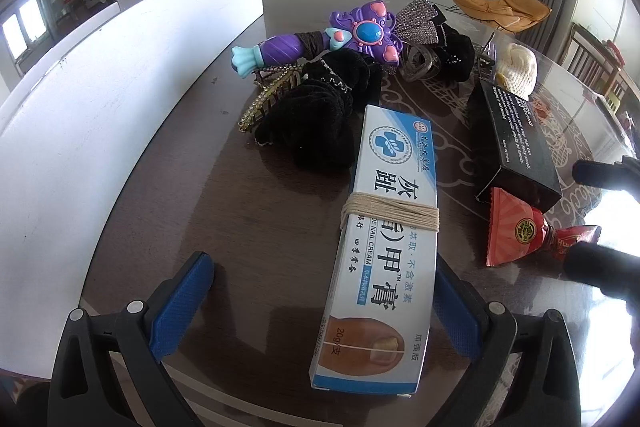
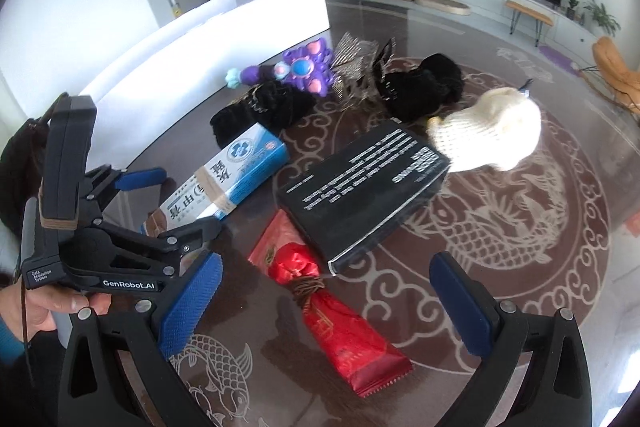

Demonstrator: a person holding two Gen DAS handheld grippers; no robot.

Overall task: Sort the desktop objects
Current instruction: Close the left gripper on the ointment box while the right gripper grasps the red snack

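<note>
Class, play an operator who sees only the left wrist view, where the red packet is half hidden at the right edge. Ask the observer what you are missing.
Operator: How does the red packet lie?
Observer: The red packet lies full length, tied at its waist with brown cord, one end tucked under the black box.
Operator: Where is the right gripper?
Observer: The right gripper is open, straddling that packet without touching it.
Operator: Who holds my gripper?
Observer: A hand grips the left gripper.
</note>
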